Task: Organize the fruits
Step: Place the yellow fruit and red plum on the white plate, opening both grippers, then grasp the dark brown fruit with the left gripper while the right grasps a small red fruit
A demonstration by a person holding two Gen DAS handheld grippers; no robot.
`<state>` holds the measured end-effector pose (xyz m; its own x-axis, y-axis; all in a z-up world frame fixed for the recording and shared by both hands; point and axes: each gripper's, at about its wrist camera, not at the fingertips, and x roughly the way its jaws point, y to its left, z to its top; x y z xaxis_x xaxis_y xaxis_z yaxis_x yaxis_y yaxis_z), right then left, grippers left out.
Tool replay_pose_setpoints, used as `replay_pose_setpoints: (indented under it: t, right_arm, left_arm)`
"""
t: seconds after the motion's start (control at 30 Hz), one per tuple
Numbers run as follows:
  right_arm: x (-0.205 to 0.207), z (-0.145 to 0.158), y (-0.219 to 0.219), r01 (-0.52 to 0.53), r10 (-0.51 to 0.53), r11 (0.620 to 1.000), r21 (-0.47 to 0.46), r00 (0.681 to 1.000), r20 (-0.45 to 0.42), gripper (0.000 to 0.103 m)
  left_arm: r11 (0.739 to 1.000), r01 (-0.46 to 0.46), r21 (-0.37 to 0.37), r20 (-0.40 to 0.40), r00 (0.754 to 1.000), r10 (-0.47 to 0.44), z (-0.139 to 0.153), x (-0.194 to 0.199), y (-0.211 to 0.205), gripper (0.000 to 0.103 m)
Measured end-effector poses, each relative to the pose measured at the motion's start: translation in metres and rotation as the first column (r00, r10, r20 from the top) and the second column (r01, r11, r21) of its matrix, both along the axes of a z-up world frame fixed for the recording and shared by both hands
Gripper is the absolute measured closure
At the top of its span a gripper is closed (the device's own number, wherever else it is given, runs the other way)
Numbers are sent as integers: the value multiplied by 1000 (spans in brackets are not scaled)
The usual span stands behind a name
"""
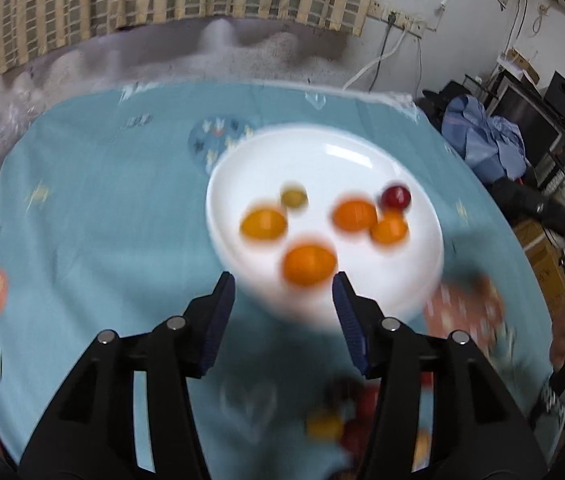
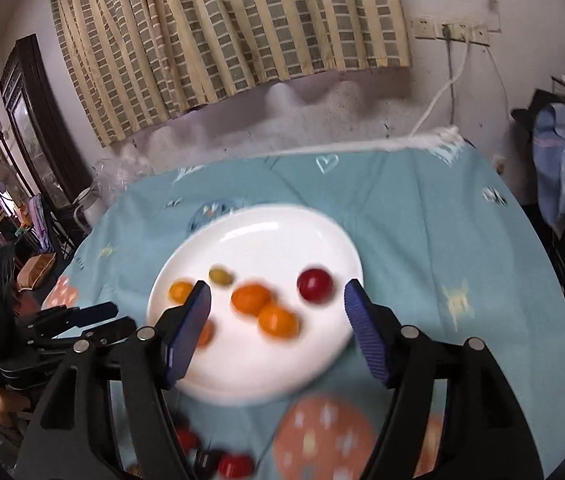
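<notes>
A white plate on the blue tablecloth holds several small orange tomatoes, a green one and a red one. My left gripper is open and empty, hovering over the plate's near edge. The plate also shows in the right wrist view, with orange tomatoes and the red one. My right gripper is open and empty above the plate. More red and yellow tomatoes lie on the cloth near me, and several of them show in the right wrist view.
The left gripper shows at the left in the right wrist view. The right gripper's arm shows at the right in the left wrist view. The round table stands against a wall with a curtain. Clutter and blue cloth lie beyond the right edge.
</notes>
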<state>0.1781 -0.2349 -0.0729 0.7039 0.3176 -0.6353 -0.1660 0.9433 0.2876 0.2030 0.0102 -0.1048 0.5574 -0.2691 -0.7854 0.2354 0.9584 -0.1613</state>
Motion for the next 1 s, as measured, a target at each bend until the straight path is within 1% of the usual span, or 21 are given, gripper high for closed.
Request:
replay_pose_setpoints:
  t: [0.1,0.17,0.3,0.37,0.53,0.6,0.7,0.77,0.8,0.83,0.87,0.9,0.97,1.0]
  right_arm:
    - [-37,-12,-3,9,-9,1000,6,999,-44,34]
    - [-70,-23,-6,4,-3,1000,8,996,-92,34]
    - [-114,-39,-8,-24,21,1000,-19,986,-163,34]
    - [-127,-43,-9,-29,24,999,-22,983,-184,34]
    - [-142,-44,-7,-29,26,999,-13,977,-212,34]
    - [-144,-39,-5,-30,27,1000,-10,979,-202,34]
    - [-148,-36,-4,-34,29,999,-19,980,-199,34]
    - [-150,-37,-5,-30,25,999,-21,979,-203,34]
    - [-150,-38,-6,-27,22,999,-18,978,-208,34]
    - [-151,-38,-7,-22,18,1000,-16,977,-212,34]
    - [-150,-38,-8,-18,15,1000,-13,977,-214,34]
    - [-150,-38,-9,-12,10,1000,-8,977,-214,34]
    - [-150,-37,-10,-9,8,1000,-3,978,-209,34]
    - [-151,-36,-9,-10,9,1000,-4,978,-207,34]
  left_arm:
    - [1000,10,5,-45,999,-10,-9,-48,6,51]
    - [1000,16,0,-75,997,-16,-17,-82,8,51]
    - [1000,17,-11,-124,992,-18,-33,-120,12,51]
    - [999,32,-16,-137,990,-34,-39,-132,12,51]
    - [997,68,-31,-118,990,-71,-35,-137,-1,50]
    - [996,91,-15,-121,988,-92,-37,-134,-10,48]
    - [995,100,12,-154,983,-97,-49,-125,-18,47]
    - [996,89,6,-179,980,-86,-58,-119,-17,42]
    - [997,82,8,-180,980,-79,-60,-118,-15,34]
    - [997,74,24,-175,982,-68,-62,-118,-15,26]
    - [996,75,51,-168,984,-66,-63,-119,-14,23]
    - [995,80,63,-168,983,-69,-65,-119,-14,20]
    - [994,81,76,-167,984,-68,-66,-124,-7,21]
    - [994,71,87,-159,986,-57,-65,-127,-1,24]
